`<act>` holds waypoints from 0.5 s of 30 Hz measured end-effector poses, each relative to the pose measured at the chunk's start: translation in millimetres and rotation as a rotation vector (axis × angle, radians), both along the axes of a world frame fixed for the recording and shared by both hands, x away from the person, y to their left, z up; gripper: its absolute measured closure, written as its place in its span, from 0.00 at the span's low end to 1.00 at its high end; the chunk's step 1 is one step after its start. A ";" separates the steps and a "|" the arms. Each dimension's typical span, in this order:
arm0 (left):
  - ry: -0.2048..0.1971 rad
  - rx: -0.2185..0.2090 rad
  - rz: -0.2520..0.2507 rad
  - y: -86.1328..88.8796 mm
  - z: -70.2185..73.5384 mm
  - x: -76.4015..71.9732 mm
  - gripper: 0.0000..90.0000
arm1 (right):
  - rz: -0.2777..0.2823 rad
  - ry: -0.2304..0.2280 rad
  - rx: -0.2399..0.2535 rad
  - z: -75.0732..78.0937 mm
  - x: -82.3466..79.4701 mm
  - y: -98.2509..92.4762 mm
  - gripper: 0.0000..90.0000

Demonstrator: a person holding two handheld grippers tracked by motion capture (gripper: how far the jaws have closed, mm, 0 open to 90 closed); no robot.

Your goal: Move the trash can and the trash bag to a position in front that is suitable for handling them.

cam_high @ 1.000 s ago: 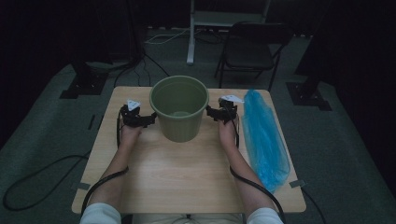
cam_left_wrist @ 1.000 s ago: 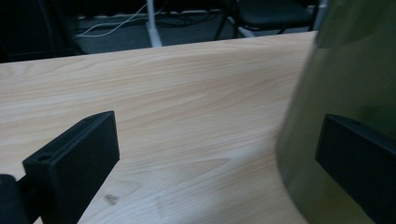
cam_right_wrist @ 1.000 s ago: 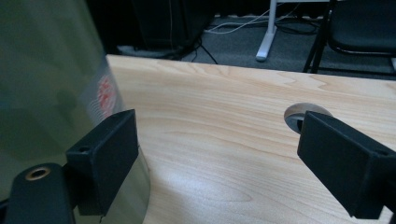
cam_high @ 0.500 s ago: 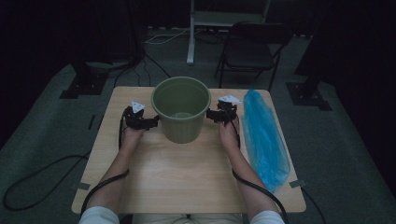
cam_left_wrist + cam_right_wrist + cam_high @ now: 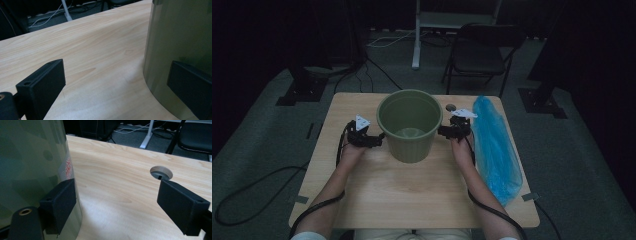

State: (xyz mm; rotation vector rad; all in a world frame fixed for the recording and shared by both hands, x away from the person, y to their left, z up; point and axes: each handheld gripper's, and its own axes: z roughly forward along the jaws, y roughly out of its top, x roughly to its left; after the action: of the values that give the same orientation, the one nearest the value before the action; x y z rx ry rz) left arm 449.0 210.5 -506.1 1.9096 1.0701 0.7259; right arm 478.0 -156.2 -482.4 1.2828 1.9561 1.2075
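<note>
The pale wooden desk (image 5: 412, 185) carries an olive-green plastic bucket (image 5: 408, 125) standing upright near the middle of its far edge, and a crumpled blue plastic bag (image 5: 494, 150) lies along its right edge. The left gripper (image 5: 374, 141) and right gripper (image 5: 446, 132) flank the bucket, jaws spread wide, one jaw of each against its wall. I judge nothing is grasped yet; bagging the bucket remains.

glossy green plastic bucket (image 5: 410, 125); matt pale wood table (image 5: 412, 192); crinkly blue plastic bag (image 5: 495, 147).
</note>
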 end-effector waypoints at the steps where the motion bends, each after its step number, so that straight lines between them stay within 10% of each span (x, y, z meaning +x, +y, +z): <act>1: 0.003 0.000 -0.006 -0.1 0.1 -2.6 0.02 | 0.005 -0.002 -0.002 0.0 -3.9 -1.0 0.17; 15: -0.008 0.028 -0.106 -11.8 1.2 -59.1 0.02 | 0.033 -0.012 0.019 -1.8 -55.2 -17.8 0.18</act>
State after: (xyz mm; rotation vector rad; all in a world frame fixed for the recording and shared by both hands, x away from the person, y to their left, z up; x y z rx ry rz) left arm 389.9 198.7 -504.9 1.9696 0.9502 0.6910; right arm 422.8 -174.0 -484.2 1.2544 1.9694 1.2497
